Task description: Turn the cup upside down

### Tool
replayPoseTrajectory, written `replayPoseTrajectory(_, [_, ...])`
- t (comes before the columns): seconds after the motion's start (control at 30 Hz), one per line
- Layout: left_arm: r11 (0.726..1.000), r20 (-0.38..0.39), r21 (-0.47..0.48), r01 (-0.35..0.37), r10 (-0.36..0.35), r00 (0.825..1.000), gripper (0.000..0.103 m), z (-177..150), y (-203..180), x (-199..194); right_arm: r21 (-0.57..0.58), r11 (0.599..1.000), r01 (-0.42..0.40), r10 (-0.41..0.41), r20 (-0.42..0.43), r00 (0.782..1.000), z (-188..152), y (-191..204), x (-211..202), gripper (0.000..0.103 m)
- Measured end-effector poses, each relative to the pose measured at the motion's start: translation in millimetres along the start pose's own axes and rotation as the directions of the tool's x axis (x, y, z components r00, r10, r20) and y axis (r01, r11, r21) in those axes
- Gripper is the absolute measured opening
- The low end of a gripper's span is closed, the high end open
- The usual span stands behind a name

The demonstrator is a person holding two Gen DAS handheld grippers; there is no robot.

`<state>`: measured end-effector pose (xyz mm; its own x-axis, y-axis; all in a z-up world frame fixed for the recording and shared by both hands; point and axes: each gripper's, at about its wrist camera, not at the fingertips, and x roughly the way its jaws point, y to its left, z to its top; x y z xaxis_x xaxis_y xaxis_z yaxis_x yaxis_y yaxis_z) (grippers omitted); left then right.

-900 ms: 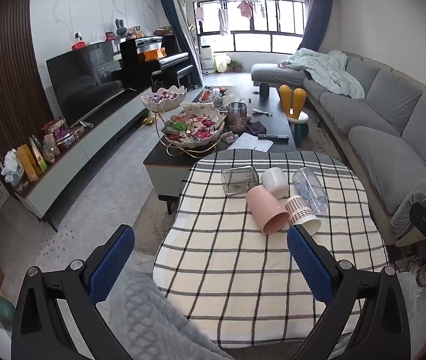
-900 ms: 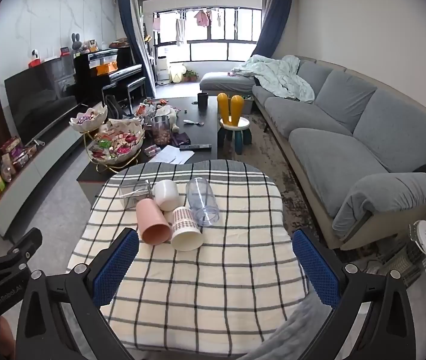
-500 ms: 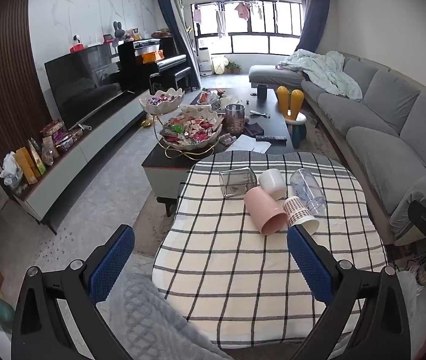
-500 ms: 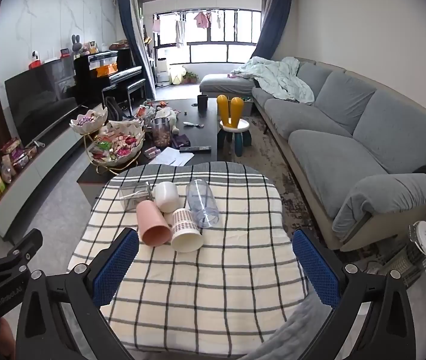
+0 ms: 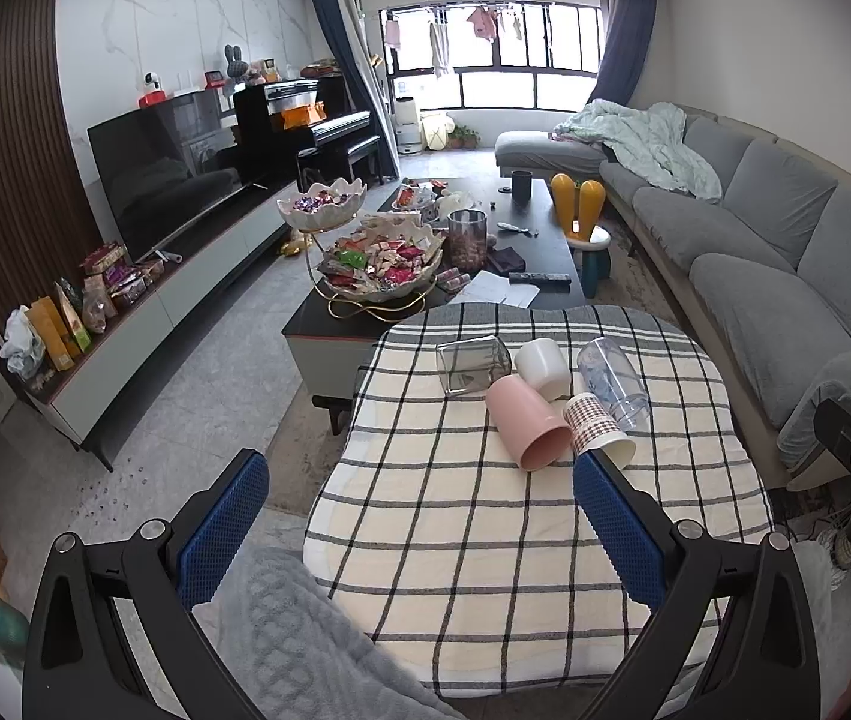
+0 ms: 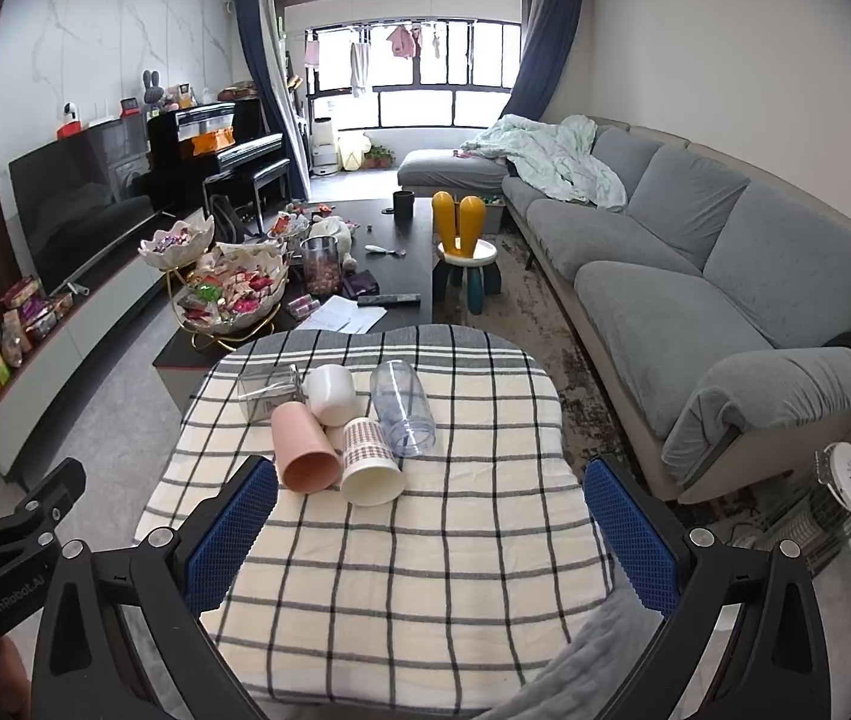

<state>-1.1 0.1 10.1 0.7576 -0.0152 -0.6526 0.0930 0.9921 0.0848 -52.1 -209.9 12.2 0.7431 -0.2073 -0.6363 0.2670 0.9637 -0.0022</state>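
Several cups lie on their sides in a cluster on a checked-cloth table (image 5: pixel 485 540) (image 6: pixel 425 570). They are a pink cup (image 5: pixel 527 429) (image 6: pixel 305 447), a white cup (image 5: pixel 542 360) (image 6: pixel 332 393), a patterned paper cup (image 5: pixel 596 429) (image 6: pixel 368 459), a clear plastic cup (image 5: pixel 611 381) (image 6: pixel 402 407) and a clear glass (image 5: pixel 473 365) (image 6: pixel 266 390). My left gripper (image 5: pixel 419 531) is open and empty, held short of the cups. My right gripper (image 6: pixel 431 534) is open and empty, also short of them.
A dark coffee table (image 5: pixel 545 252) with a snack bowl stand (image 5: pixel 377 264) sits beyond the checked table. A grey sofa (image 6: pixel 695 276) runs along the right. A TV cabinet (image 5: pixel 143 312) lines the left wall. A grey blanket (image 5: pixel 281 648) lies near the table's front edge.
Both grippers have drifted very slightly; the cups sit a touch higher in the left wrist view. Nothing was taken hold of and the cups have not moved.
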Motion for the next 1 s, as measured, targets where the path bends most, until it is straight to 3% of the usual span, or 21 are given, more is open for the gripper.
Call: replayPoseTrajectory(1.0, [1.0,-0.006,0.002,0.002,-0.002,1.0,0.103,-3.5,-2.3,1.6,0.0,1.0,0.0,0.0,0.0,1.0,0.0,-0.7,2.8,0.103])
